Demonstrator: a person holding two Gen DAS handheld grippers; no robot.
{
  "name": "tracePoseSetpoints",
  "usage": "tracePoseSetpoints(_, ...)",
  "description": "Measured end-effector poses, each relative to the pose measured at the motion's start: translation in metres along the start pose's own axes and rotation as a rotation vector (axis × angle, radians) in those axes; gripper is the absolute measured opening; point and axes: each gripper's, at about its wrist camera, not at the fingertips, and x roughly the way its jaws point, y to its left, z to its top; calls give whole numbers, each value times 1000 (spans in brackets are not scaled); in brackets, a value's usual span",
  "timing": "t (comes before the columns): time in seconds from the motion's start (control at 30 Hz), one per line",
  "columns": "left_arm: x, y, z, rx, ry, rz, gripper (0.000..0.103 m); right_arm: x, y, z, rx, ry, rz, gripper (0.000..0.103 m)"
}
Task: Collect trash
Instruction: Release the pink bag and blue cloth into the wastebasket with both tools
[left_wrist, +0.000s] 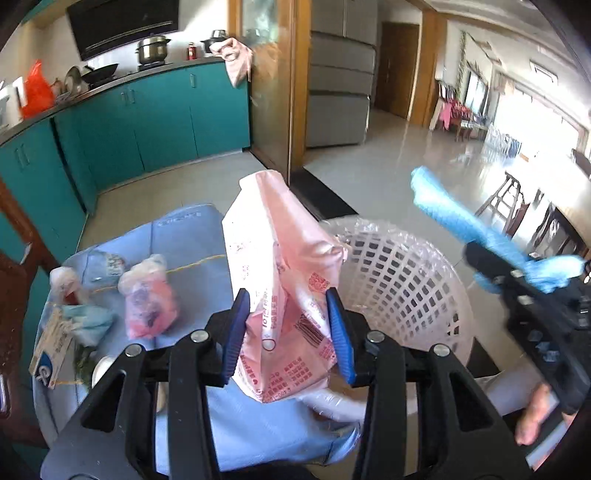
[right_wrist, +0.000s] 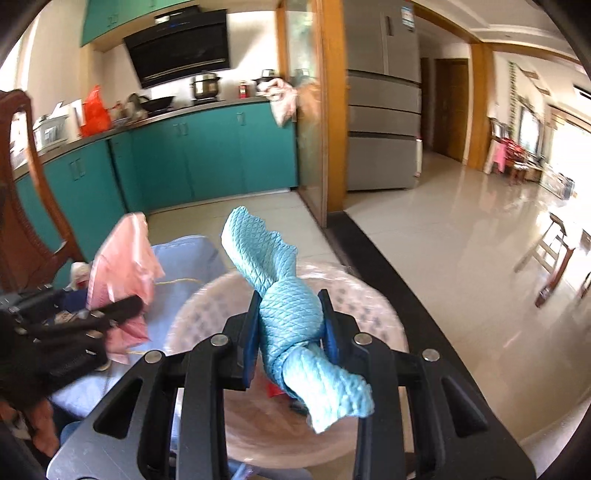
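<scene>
Left tool (left_wrist: 288, 332): we log it clamped on the pink bag (left_wrist: 280, 266), blue pads (left_wrist: 236, 332) pressing both flanks of the bag.
Pink bag: we note it upright in the grip, printed in red, lifted clear of the tabletop (left_wrist: 184, 240), just beside the basket (left_wrist: 406, 280). From the right wrist it shows at the left (right_wrist: 122, 266), blurred.
Right tool (right_wrist: 290, 328): we log it closed on the blue cloth (right_wrist: 291, 314), pads against either side of the twisted middle.
Blue cloth: we record it knotted, one end rising forward, the other hanging below the pads, held over the basket (right_wrist: 369, 314). From the left wrist it appears at the right (left_wrist: 461, 221), above the basket's far side.
Basket: we list a white lattice bin with a clear liner, standing on the floor against the tabletop edge. Something red lies inside; we cannot tell what.
Tabletop: we list a pale blue cover carrying a knotted clear bag (left_wrist: 147, 295) with red contents, a second small bag (left_wrist: 64, 284) near the left edge, a teal wrapper (left_wrist: 86, 321), and a card (left_wrist: 51, 350) at the left rim.
Surroundings: we note teal cabinets (left_wrist: 147, 118), a pot (left_wrist: 151, 48) on the stove, an orange bag (left_wrist: 35, 92) and a grey fridge (left_wrist: 340, 92).
</scene>
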Motion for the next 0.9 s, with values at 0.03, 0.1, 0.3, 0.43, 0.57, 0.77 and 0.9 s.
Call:
tracePoseSetpoints(0.03,7,-6,0,13,1,9,43,0,-5,-2,5,3,-9,30)
tracePoseSetpoints(0.1,20,-13,1,14,22,-20,43,0,-14,-8,10,14,-27,30)
tracePoseSetpoints(0.3,47,-33,7,50,77,-85,65,8,-31,-17,41,44,-57,30)
tracePoseSetpoints(0.43,41,-37,8,69,39,39,87,12,-30,-18,34,55,-51,30)
tracePoseSetpoints(0.57,32,-17,7,46,22,132,90,16,-23,-17,29,59,-31,30)
tracePoseSetpoints(0.77,11,28,1,1,-23,248,94,36,-12,-16,5,112,-12,52)
tracePoseSetpoints(0.9,0,68,-18,-19,-22,335,95,55,6,-27,-36,189,-26,61)
